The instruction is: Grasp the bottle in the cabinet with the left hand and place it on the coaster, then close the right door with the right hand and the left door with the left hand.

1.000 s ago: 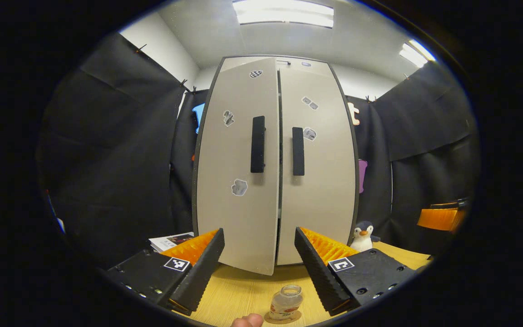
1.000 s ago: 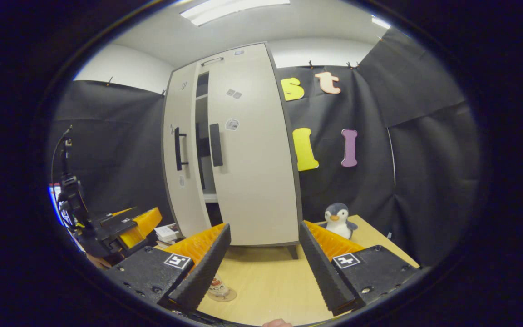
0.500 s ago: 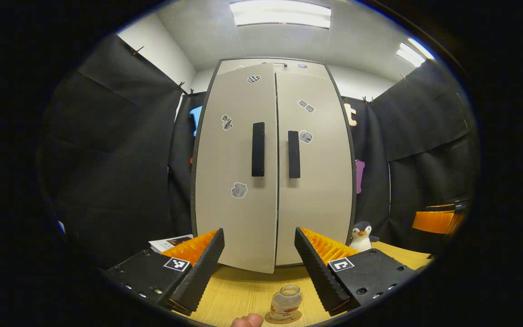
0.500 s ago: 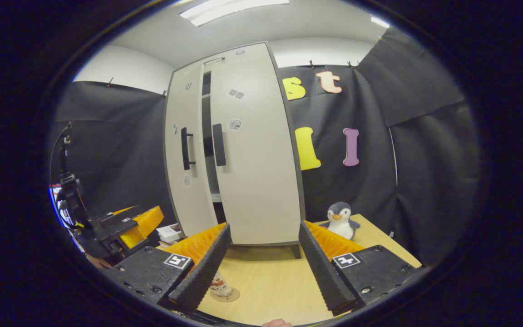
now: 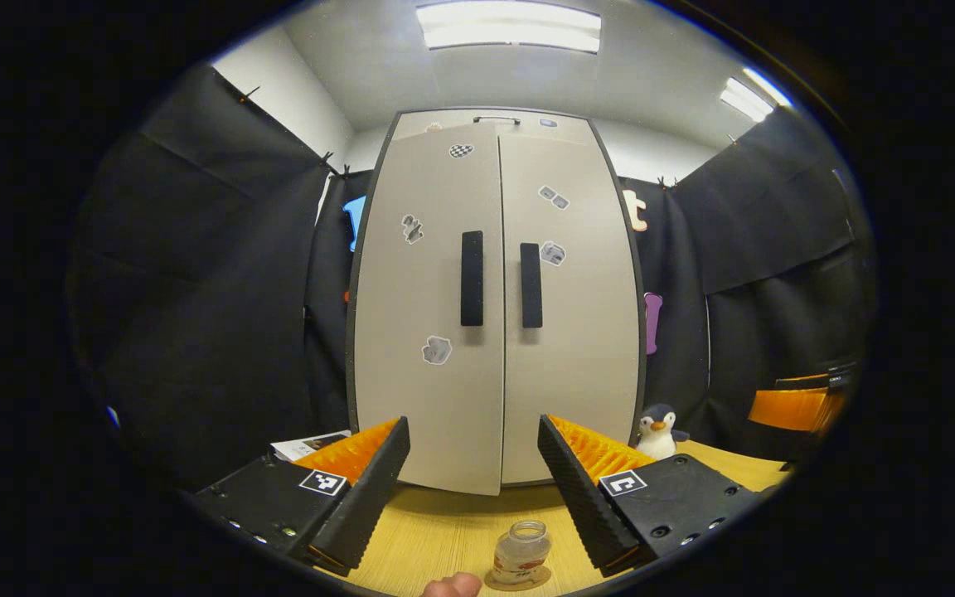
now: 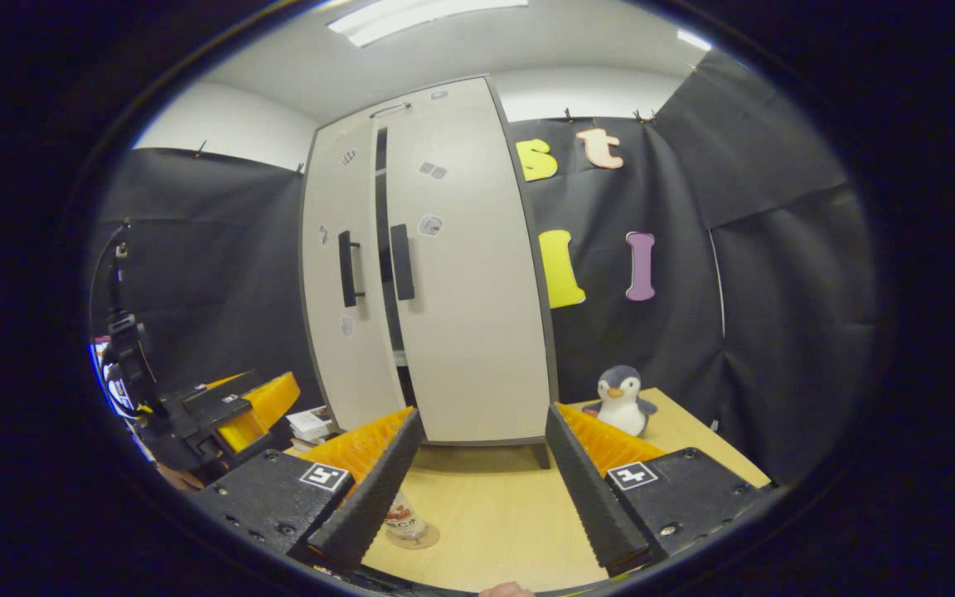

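The tall beige cabinet (image 5: 498, 124) stands at the back of the table. Its right door (image 5: 573, 332) is shut. The left door (image 5: 428, 274) is almost shut, and the right gripper view shows a thin dark gap (image 6: 381, 215) beside the left door (image 6: 335, 274) and the right door (image 6: 469, 290). A small clear bottle (image 5: 521, 554) stands upright on a round coaster (image 5: 494, 584), just below my open, empty left gripper (image 5: 471, 427). My right gripper (image 6: 482, 414) is open and empty; its finger partly hides the bottle (image 6: 403, 521) on the coaster (image 6: 424, 541). The left gripper (image 6: 258, 405) is at the far left.
A toy penguin (image 5: 657, 431) sits on the wooden table (image 5: 444, 531) right of the cabinet, also in the right gripper view (image 6: 622, 400). A booklet (image 5: 307, 445) lies left of the cabinet. A fingertip (image 5: 453, 586) shows at the bottom edge.
The left door has swung inward, narrowing the gap to a thin slit. Both grippers have stayed open and almost still. The bottle has not moved.
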`<action>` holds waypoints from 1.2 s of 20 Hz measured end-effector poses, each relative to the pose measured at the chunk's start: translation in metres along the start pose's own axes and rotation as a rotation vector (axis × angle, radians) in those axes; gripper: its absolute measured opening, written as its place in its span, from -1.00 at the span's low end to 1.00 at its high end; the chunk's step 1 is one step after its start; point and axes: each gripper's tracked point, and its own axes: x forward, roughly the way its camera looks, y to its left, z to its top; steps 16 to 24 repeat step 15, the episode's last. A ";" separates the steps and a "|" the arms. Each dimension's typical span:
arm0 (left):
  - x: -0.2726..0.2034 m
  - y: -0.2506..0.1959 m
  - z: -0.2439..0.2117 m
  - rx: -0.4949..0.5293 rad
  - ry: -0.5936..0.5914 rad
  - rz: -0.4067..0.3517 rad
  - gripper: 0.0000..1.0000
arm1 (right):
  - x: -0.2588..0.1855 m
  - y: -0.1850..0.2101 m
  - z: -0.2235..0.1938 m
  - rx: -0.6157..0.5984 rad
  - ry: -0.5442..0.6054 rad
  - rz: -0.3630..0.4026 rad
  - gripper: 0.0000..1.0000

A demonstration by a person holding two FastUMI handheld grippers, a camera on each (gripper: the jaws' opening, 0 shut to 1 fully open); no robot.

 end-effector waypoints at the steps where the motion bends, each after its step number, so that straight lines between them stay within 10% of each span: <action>1: -0.001 -0.002 0.000 0.000 -0.001 -0.005 0.89 | 0.000 0.001 0.000 -0.001 0.000 0.003 0.96; 24: -0.005 0.000 -0.004 -0.017 0.014 -0.008 0.89 | -0.001 0.008 -0.004 0.009 0.009 0.009 0.96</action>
